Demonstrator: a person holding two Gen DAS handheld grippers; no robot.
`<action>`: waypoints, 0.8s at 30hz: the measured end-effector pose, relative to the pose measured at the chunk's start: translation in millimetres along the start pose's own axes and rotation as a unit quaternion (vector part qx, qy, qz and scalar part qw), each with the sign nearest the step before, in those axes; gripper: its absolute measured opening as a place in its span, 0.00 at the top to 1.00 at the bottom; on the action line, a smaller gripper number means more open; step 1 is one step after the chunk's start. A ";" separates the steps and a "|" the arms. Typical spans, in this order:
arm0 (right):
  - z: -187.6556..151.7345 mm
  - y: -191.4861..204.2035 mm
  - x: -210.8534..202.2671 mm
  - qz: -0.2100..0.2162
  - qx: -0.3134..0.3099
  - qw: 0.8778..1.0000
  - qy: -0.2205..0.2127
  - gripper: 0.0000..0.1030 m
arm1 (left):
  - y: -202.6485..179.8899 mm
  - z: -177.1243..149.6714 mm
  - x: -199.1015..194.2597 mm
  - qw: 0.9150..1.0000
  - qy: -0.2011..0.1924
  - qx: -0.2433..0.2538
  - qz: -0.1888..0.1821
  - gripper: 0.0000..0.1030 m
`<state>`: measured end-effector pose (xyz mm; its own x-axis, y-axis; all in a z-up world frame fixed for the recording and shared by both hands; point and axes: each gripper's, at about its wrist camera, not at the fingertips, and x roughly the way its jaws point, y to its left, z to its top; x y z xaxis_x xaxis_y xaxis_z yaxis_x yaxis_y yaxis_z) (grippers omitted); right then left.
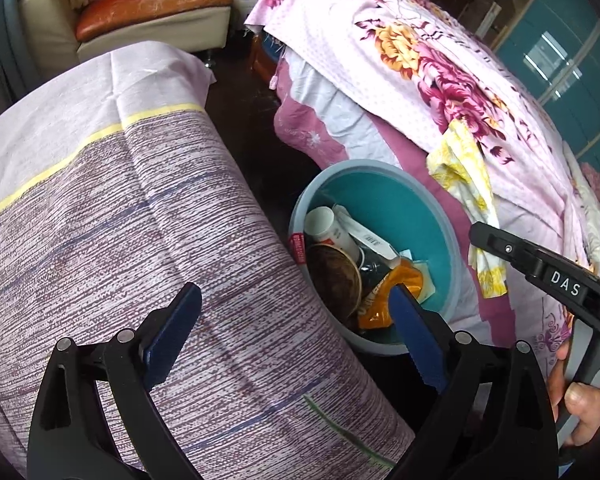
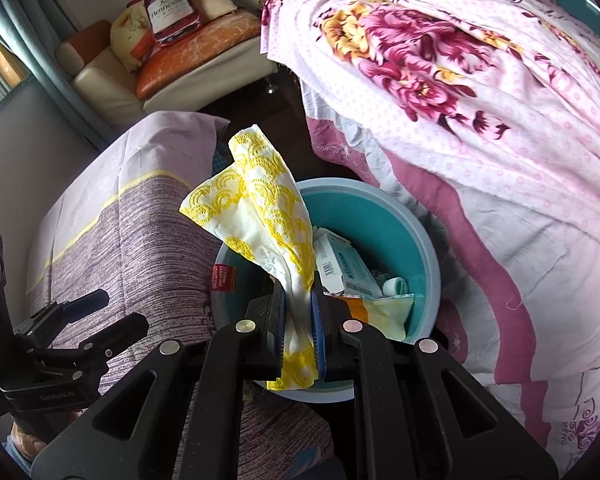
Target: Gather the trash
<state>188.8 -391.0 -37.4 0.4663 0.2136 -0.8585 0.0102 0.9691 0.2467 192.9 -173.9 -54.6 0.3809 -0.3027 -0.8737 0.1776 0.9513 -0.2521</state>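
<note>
The right gripper has its jaws clamped on a yellow-patterned white napkin, which stands up crumpled from between the blue pads and hangs above the near rim of the teal trash bin. In the left wrist view the same napkin dangles over the bin's far right edge, against the floral bedspread.

The bin sits on the dark floor between a table covered with a purple striped cloth and the bed. Inside it lie a white cup, a brown bowl, an orange wrapper and a white carton.

The left gripper hangs with jaws wide apart and nothing between them, one finger over the table cloth, the other over the bin's near rim.
</note>
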 end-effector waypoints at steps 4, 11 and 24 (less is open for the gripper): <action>0.9 5.6 2.1 -0.006 -0.007 1.000 0.000 0.60 | 4.2 -0.7 0.5 1.000 0.002 -0.006 -0.003 0.08; 2.1 12.0 2.4 -0.012 -0.010 1.000 -0.002 0.41 | 8.2 -2.1 3.3 1.000 0.008 -0.012 -0.010 0.07; 0.5 17.2 -6.0 -0.013 -0.027 0.999 0.013 0.16 | 8.5 -9.3 -1.4 1.000 0.013 -0.014 0.005 0.06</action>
<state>186.6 -375.7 -27.7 0.4432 0.1910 -0.8758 -0.0256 0.9793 0.2006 185.5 -164.8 -59.4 0.3583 -0.2910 -0.8871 0.1488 0.9558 -0.2535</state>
